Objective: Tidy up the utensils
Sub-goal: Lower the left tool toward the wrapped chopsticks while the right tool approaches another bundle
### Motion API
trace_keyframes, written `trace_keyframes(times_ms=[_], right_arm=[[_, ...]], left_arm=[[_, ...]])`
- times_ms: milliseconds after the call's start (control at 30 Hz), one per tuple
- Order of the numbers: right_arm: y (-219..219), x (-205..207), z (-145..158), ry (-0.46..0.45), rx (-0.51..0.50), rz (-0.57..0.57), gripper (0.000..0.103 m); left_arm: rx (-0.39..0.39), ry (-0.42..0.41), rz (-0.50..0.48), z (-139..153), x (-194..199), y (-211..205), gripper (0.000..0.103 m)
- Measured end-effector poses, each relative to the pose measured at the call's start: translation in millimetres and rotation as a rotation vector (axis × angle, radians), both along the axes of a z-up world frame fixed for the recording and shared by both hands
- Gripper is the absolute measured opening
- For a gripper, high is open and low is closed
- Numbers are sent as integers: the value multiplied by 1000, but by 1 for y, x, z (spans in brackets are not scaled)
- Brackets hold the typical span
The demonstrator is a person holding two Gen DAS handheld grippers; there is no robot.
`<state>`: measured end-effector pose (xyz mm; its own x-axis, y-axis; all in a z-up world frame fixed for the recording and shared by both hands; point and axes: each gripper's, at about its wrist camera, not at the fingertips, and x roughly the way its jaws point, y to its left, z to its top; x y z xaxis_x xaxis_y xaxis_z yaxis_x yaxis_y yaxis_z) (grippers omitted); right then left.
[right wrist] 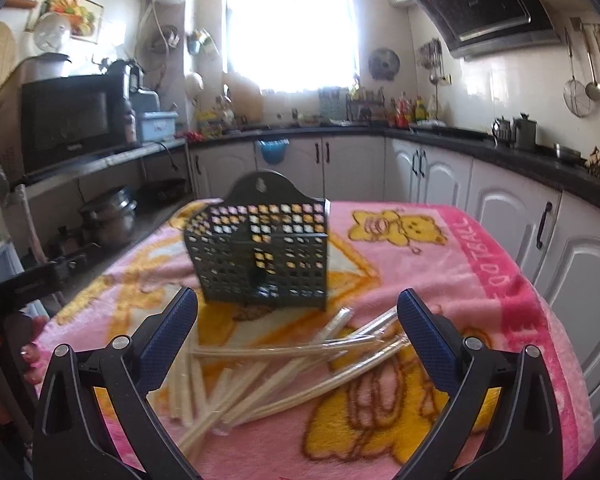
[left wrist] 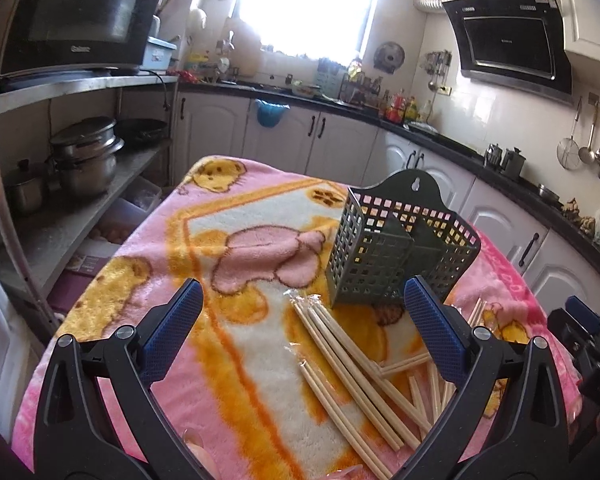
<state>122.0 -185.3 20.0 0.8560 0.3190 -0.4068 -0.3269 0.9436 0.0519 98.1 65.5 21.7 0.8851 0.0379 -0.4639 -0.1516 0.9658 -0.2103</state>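
A dark green perforated utensil holder (left wrist: 400, 248) (right wrist: 260, 252) stands upright on the pink blanket, with a divider inside and nothing visible in it. In front of it lies a loose pile of pale wooden chopsticks (left wrist: 356, 372) (right wrist: 284, 364), some in clear plastic sleeves. My left gripper (left wrist: 304, 320) is open and hovers above the pile's left side, nothing between its blue pads. My right gripper (right wrist: 298, 328) is open too, held over the pile just short of the holder. The right gripper's body (left wrist: 588, 344) shows at the left wrist view's right edge.
The pink cartoon blanket (right wrist: 480, 264) covers a table whose edges drop off at left and right. A metal rack with a microwave (left wrist: 80, 20) and pots (left wrist: 88, 156) stands to the left. Kitchen counters and white cabinets (right wrist: 440, 168) run behind. A hand (right wrist: 4, 360) shows at far left.
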Motion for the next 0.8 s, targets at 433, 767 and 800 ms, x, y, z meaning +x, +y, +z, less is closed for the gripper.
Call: trace_keyframes(times_ms=[433,767,800], right_arm=[[-22,82,-51,301,6,16,84],[-25,104,-68,390,-4,41,72],[-25,105,-69,394,-2,41,71]], left_arm=[[-32,187,-100,-48,34,-3,93],[-144,286,-142,-79,53,7,70],[-158,296,-146,-81,55,8,68]])
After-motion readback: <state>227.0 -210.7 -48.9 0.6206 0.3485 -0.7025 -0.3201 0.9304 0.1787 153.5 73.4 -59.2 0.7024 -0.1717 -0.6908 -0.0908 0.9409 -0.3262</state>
